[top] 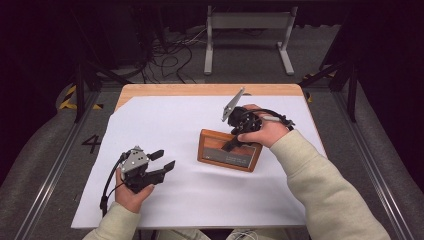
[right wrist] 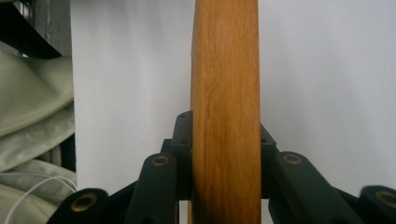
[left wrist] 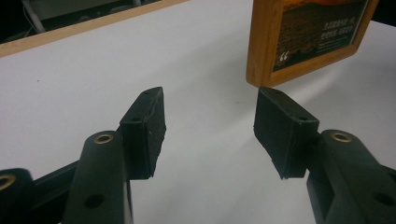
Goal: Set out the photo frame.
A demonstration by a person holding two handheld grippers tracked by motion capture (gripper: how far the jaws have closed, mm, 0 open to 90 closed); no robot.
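My right gripper grasps the wooden picture frame: in the right gripper view both black jaws press flat against the two faces of the frame, whose narrow wooden edge runs straight up from between them. In the high view my right hand comes at the frame from its far right side, and the gripper's jaws reach down onto its upper edge. I cannot tell from that view whether the frame lies flat on the white sheet or is tipped up off it. The grey three-cornered plate on this gripper sticks up beyond my hand, and the cable loops over my knuckles.

My left gripper is released, its jaws standing wide apart with nothing between them. In the left gripper view the two pads hang above the bare white sheet, and the frame's near corner sits just past the tip of the right-hand pad, with a dark printed card with pale lettering showing inside its wooden border. In the high view the frame is ahead of this gripper and off to its right, near but apart from it. My left hand holds the gripper low over the sheet's near left part.
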